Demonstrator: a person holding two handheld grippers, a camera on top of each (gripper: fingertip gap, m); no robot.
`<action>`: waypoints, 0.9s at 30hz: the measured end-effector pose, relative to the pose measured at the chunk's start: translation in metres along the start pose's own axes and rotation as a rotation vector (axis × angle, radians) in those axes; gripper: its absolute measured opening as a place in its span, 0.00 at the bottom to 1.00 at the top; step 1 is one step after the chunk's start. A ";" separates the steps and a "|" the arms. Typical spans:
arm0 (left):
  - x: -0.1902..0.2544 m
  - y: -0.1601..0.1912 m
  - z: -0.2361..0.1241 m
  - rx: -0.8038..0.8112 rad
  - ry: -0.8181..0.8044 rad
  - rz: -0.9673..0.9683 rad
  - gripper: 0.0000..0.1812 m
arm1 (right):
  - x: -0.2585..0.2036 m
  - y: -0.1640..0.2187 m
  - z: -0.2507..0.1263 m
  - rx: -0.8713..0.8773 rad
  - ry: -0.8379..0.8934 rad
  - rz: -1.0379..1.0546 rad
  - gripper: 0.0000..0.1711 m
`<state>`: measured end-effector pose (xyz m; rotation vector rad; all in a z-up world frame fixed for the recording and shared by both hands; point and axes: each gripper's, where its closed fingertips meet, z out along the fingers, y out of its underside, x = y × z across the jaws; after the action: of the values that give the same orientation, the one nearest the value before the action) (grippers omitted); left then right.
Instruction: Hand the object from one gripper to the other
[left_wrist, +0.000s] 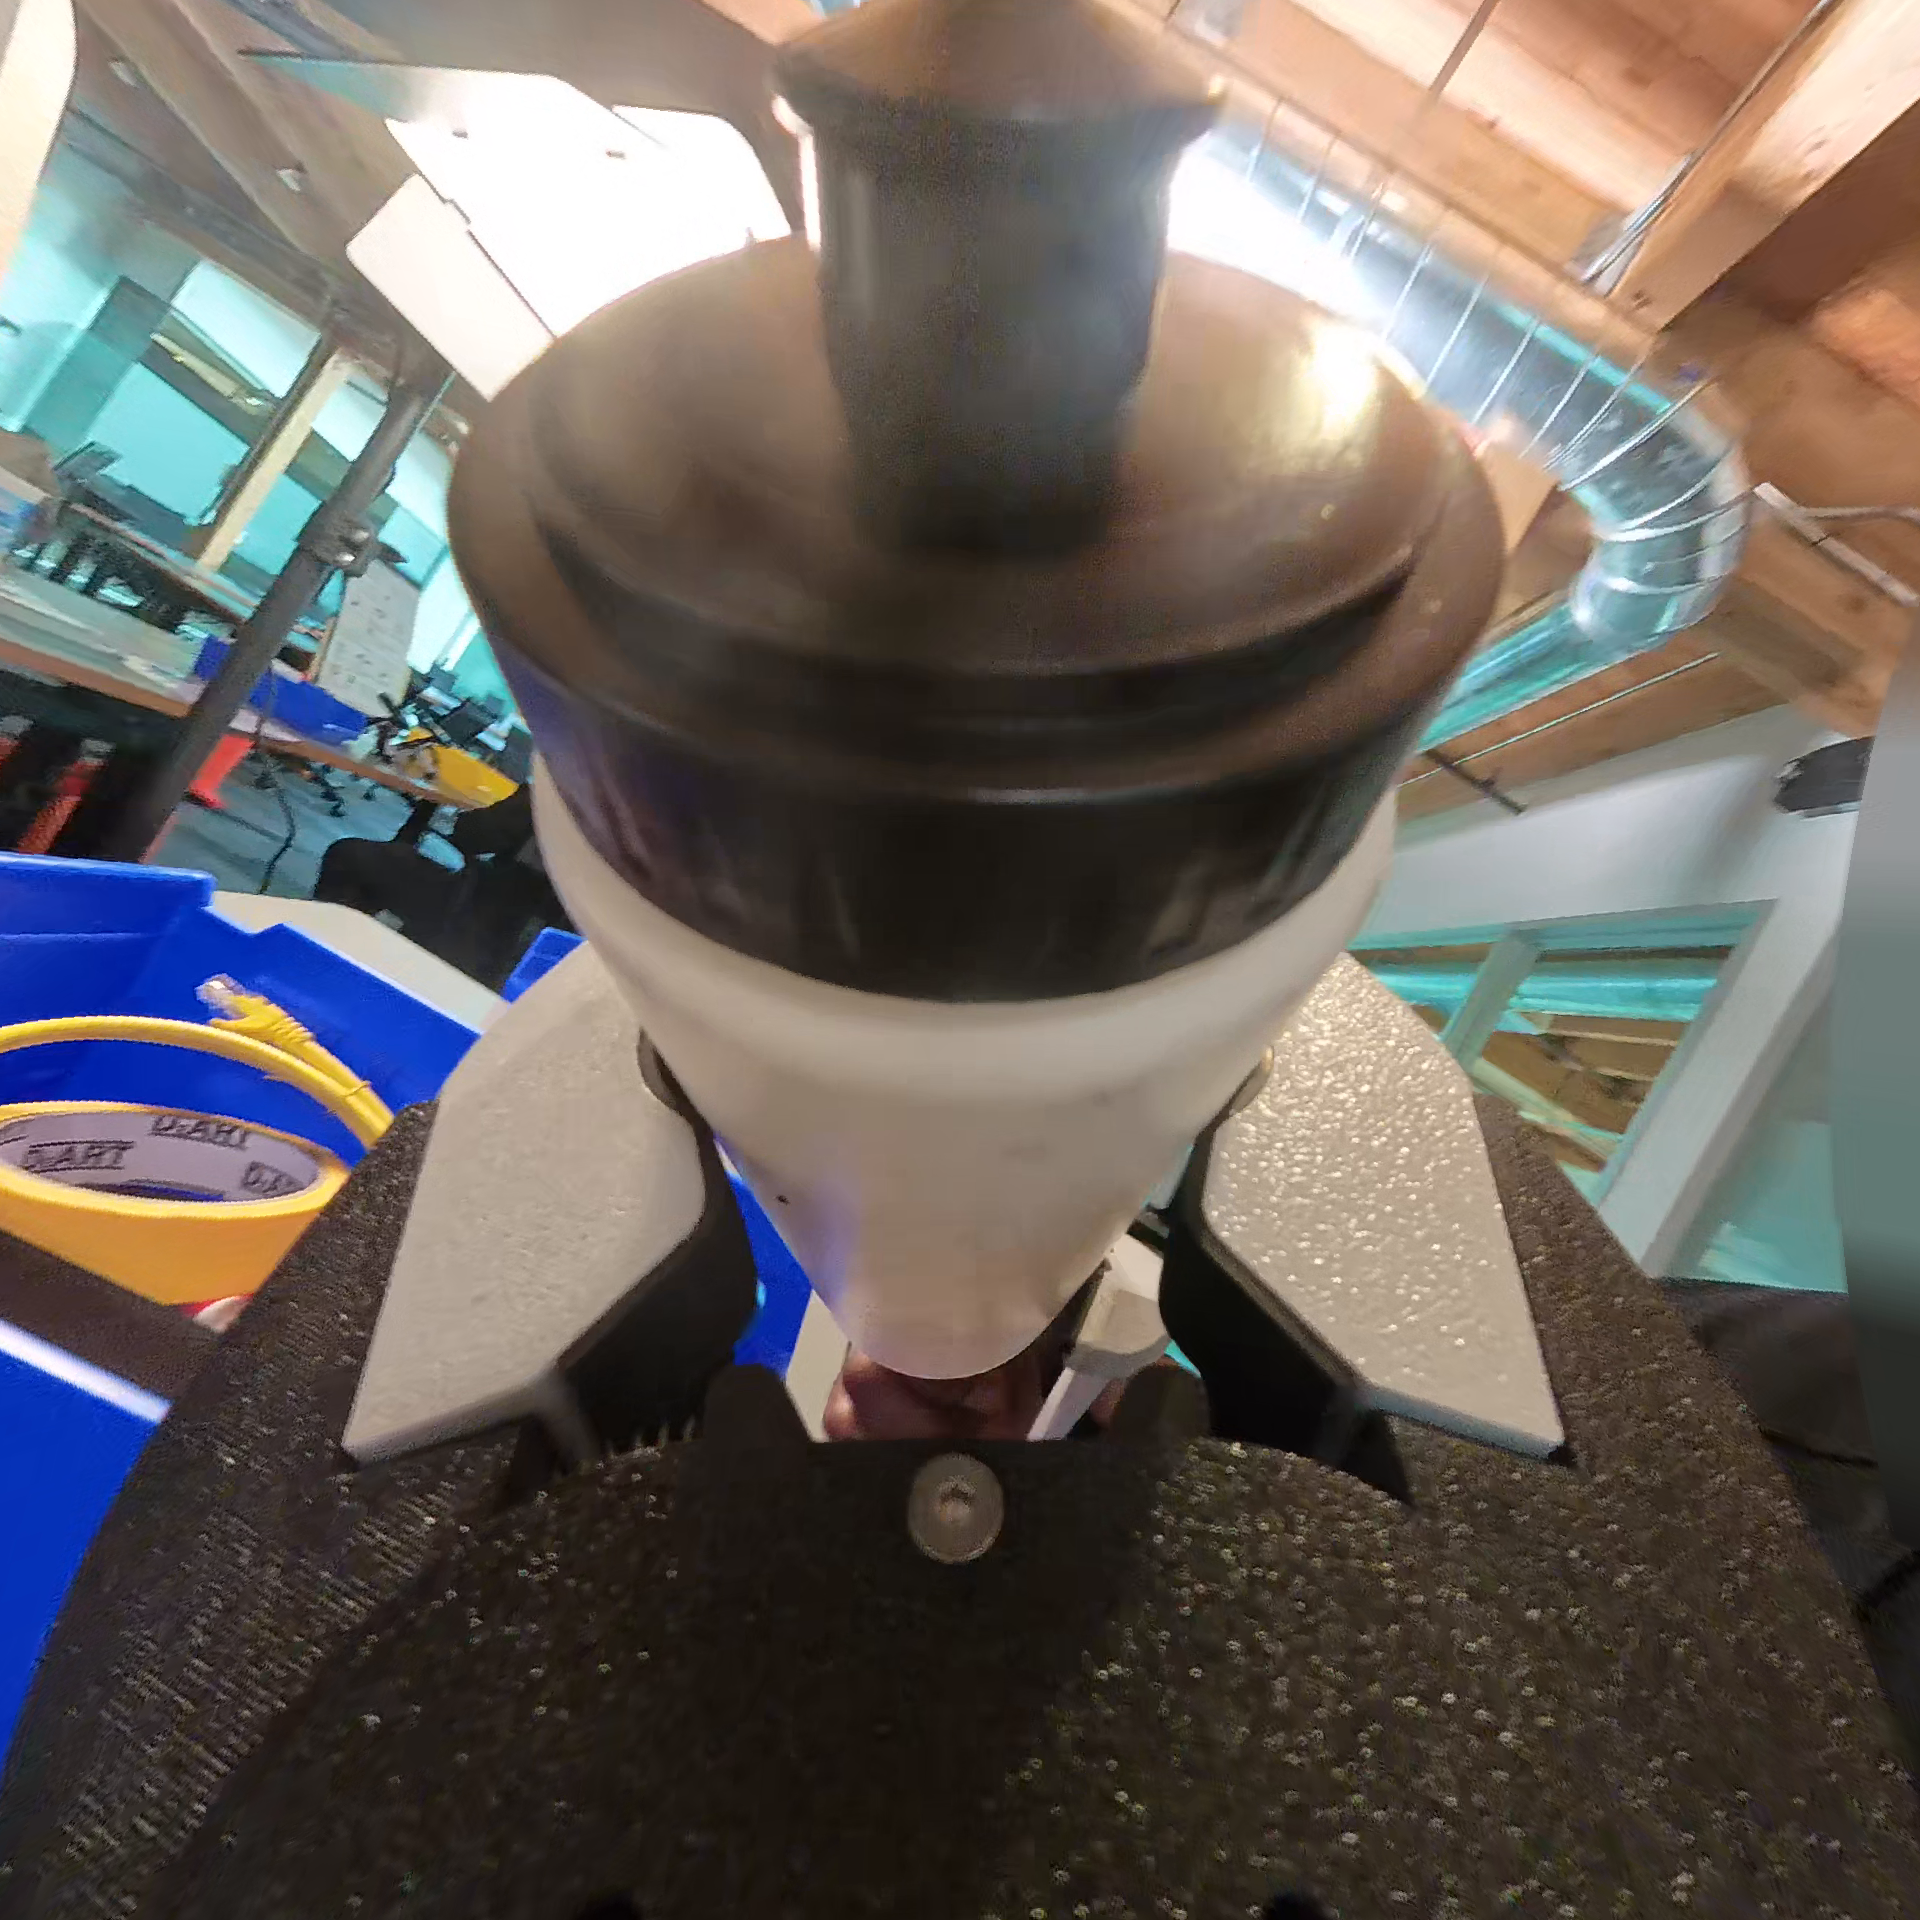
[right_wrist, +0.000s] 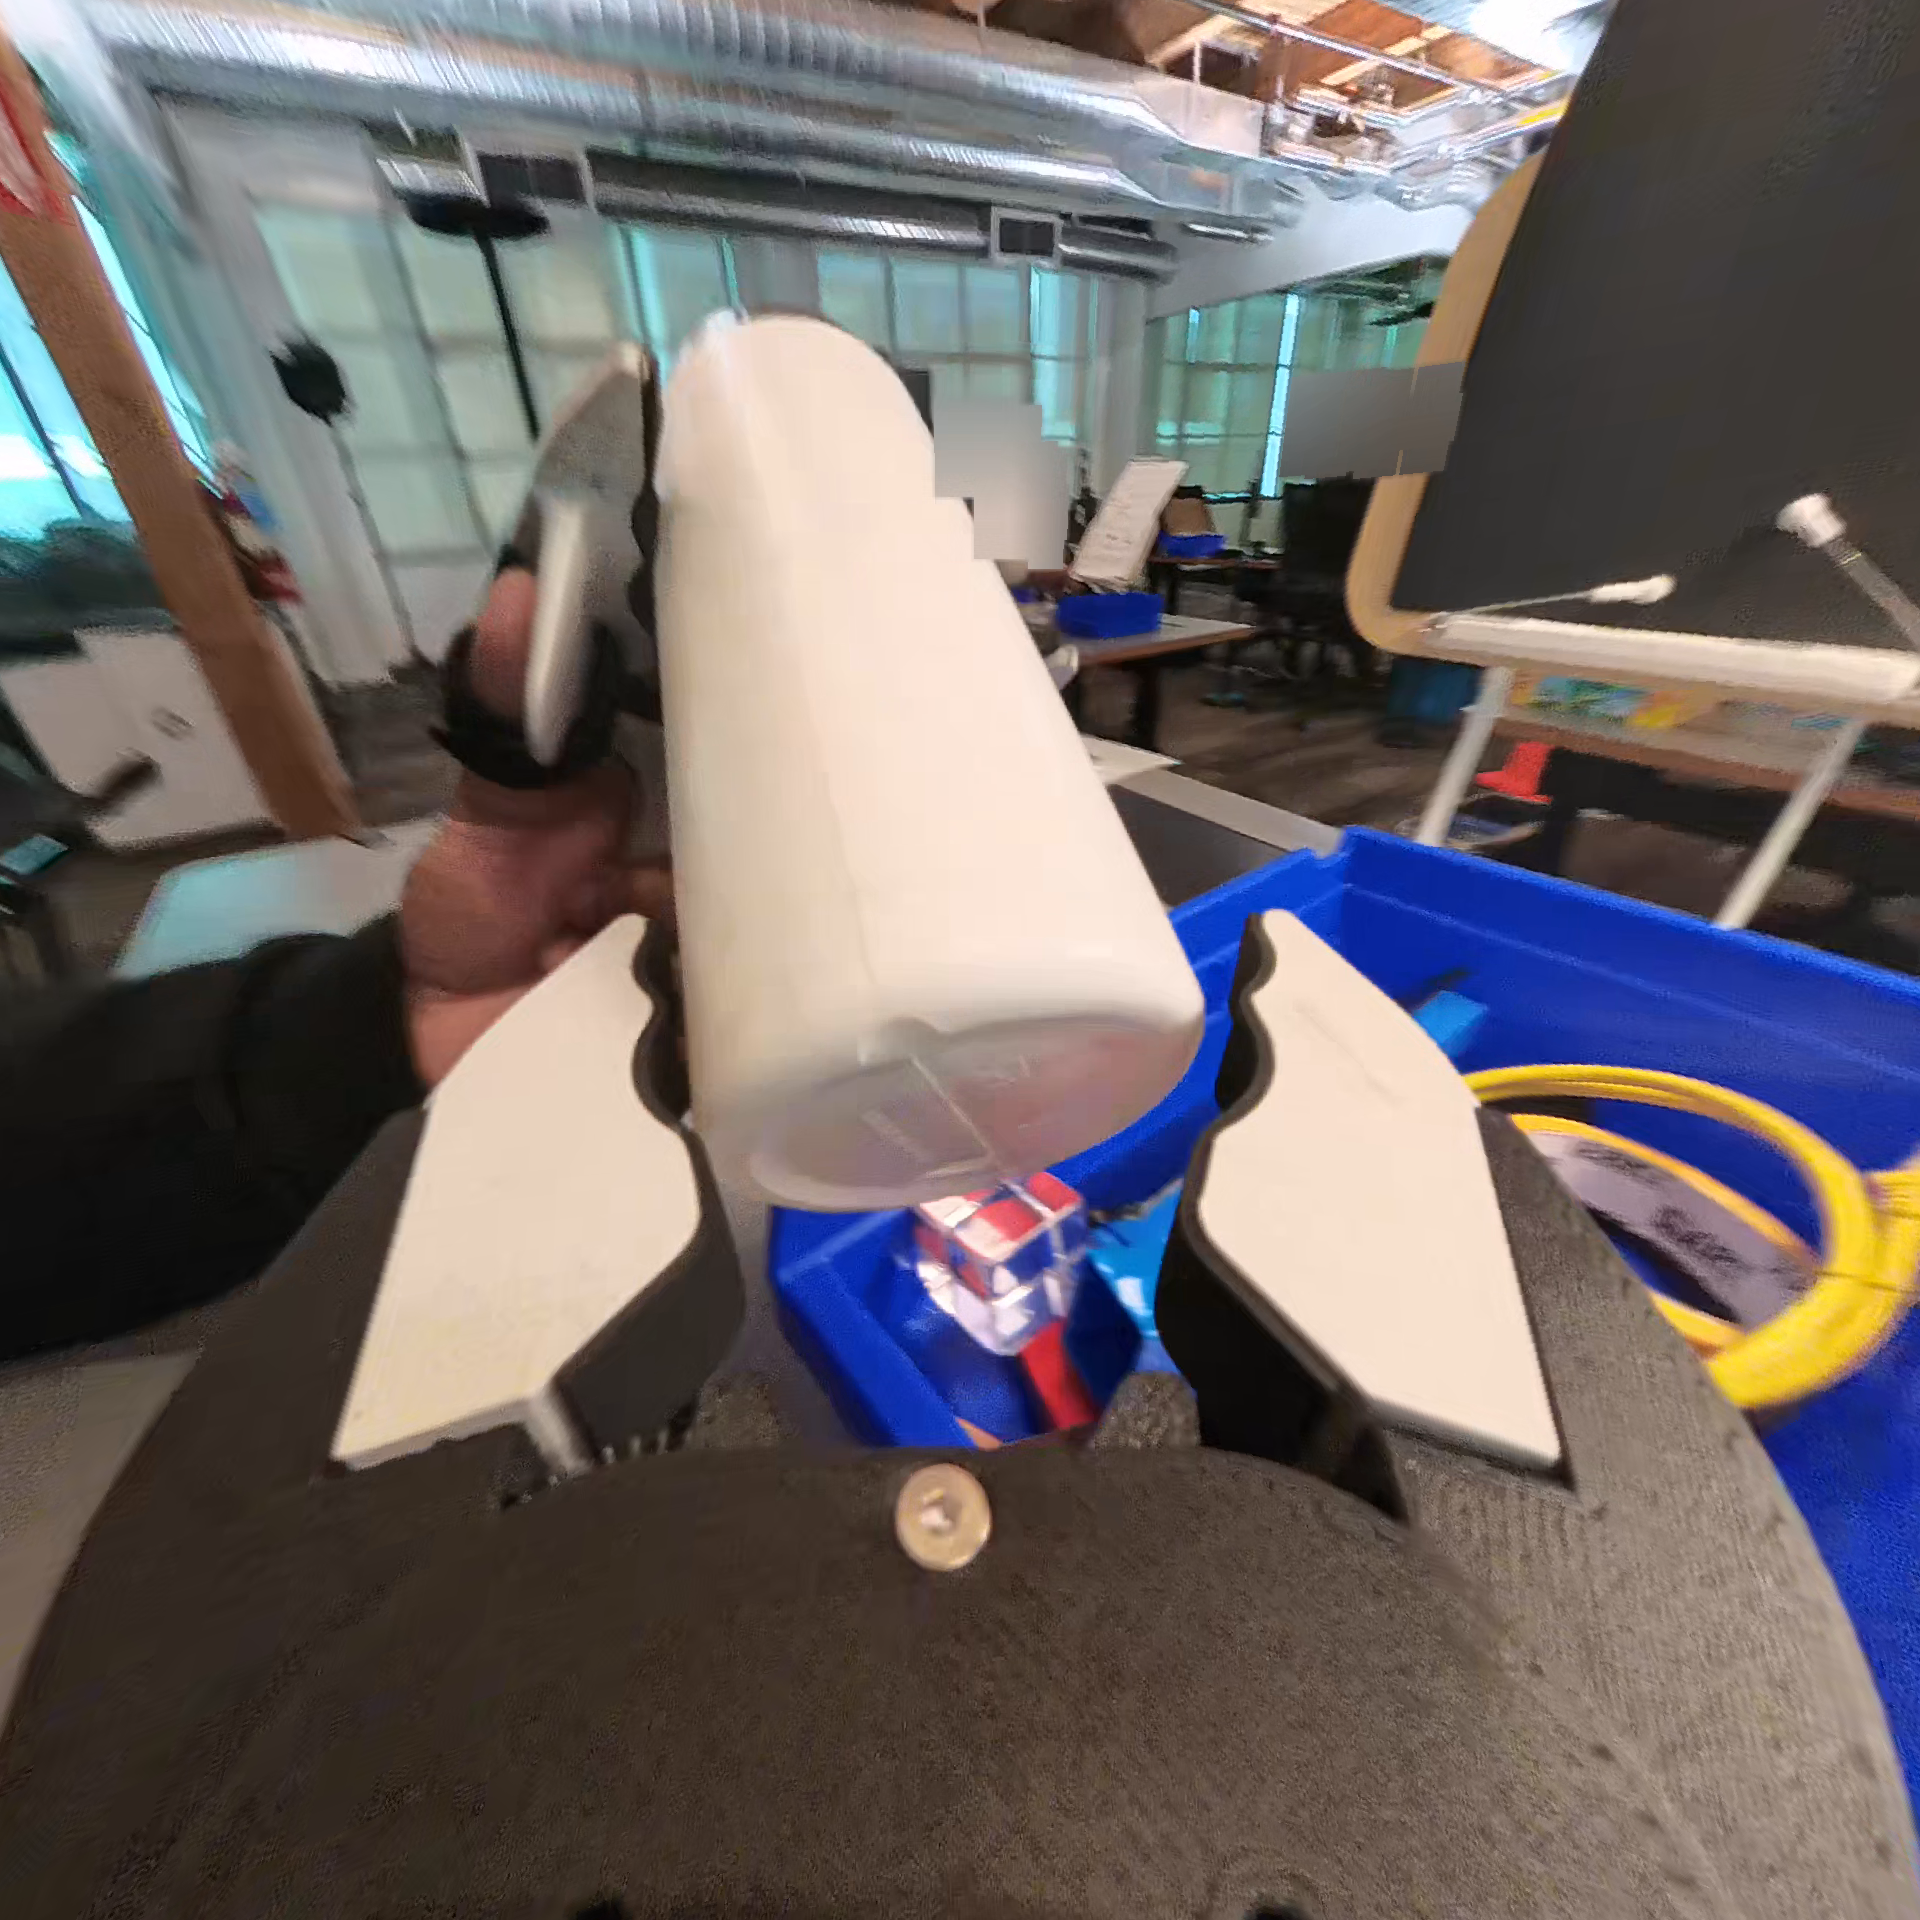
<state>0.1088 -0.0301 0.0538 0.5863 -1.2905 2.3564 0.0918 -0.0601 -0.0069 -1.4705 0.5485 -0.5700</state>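
White plastic bottle (right_wrist: 883, 748): black-capped, clamped in left claw (left_wrist: 951, 1081), its base between wide right claw (right_wrist: 951, 1029) fingers.
Bins: blue plastic bins (right_wrist: 1621, 987) below.
Room: wooden ceiling beams (left_wrist: 1558, 135), silver ducts (right_wrist: 644, 125).

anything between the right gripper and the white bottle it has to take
Nothing visible. The white bottle, held by the left gripper, already lies between the right gripper's open fingers, its base end nearest; the blue bin sits below, out of the way.

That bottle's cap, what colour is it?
Black cap on a white bottle; clearest in the left wrist view.
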 end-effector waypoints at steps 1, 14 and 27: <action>0.000 0.001 0.001 -0.018 -0.019 0.017 0.55 | 0.003 0.001 -0.001 -0.037 0.040 -0.079 0.60; 0.022 0.051 0.024 -0.386 -0.169 0.529 0.56 | 0.005 0.034 0.005 -0.385 0.252 -0.569 0.60; 0.037 0.062 0.019 -0.488 -0.104 0.895 0.57 | 0.028 0.007 -0.011 -0.265 0.413 -0.890 0.58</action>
<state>0.0486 -0.0721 0.0400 -0.0645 -2.4524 2.4569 0.1059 -0.0864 -0.0141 -1.8389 0.2582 -1.5700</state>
